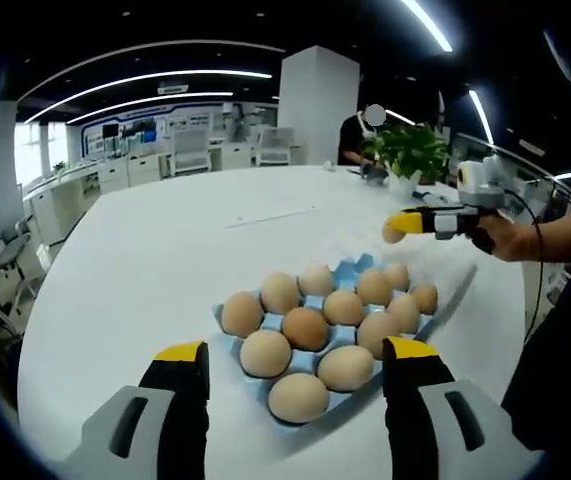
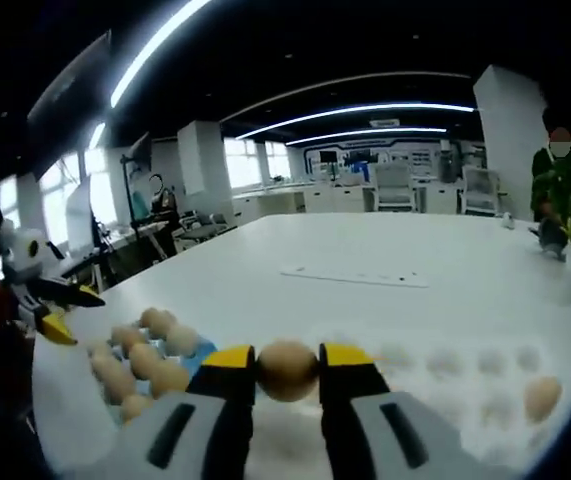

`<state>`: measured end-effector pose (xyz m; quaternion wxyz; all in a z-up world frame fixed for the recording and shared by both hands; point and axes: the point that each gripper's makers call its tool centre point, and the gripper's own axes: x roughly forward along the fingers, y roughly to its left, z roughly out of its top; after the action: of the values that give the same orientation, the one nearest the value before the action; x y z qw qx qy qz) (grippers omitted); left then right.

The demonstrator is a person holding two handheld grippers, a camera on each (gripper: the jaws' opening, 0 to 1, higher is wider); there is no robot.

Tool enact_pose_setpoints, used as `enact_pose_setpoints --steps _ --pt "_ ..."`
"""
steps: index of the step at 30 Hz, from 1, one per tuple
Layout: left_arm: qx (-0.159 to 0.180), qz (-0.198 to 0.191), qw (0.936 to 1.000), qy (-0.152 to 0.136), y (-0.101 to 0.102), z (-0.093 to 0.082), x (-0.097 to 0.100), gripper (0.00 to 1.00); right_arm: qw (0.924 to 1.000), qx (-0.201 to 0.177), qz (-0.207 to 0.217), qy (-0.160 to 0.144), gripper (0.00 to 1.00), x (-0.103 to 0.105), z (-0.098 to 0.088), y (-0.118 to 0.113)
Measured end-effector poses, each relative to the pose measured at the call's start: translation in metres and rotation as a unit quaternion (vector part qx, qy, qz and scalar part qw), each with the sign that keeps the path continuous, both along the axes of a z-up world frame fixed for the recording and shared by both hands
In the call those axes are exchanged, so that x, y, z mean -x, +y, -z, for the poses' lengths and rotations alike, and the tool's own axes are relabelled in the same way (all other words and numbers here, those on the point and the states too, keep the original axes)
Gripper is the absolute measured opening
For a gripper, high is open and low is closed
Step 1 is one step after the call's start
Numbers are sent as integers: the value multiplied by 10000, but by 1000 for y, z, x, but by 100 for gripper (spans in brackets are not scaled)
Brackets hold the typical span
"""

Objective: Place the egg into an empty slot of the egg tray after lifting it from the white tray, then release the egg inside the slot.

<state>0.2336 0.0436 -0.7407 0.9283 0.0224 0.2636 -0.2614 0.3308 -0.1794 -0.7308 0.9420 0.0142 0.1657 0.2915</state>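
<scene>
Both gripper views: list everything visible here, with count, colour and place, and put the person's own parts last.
blue egg tray: one, light blue, on the table ahead of the left gripper.
eggs in the blue tray: about twelve, tan, in its slots.
white tray: one, white, under and to the right of the right gripper.
egg on the white tray: one, tan, near its right end.
held egg: one, tan, between the right gripper's jaws.
table: one, white, round-edged.
potted plant: one, green, at the table's far side.
left gripper: yellow-tipped, open, empty, above the near edge of the blue tray.
right gripper: yellow-tipped, shut on the egg.
hand: one, holding the right gripper.
</scene>
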Motion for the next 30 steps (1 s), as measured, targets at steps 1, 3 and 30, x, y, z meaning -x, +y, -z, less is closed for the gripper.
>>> enact_pose_setpoints --steps 1,3,30 --pt "-4 -2 10000 1 0 0 0 71 10000 -21 -65 -6 24 0 0 4" --pt "-12 -1 10000 5 1 0 0 71 9999 -15 -168 12 24 0 0 13" --pt "-10 -12 10000 -11 4 1 -1 71 9915 207 -1268 221 24 2 29 94"
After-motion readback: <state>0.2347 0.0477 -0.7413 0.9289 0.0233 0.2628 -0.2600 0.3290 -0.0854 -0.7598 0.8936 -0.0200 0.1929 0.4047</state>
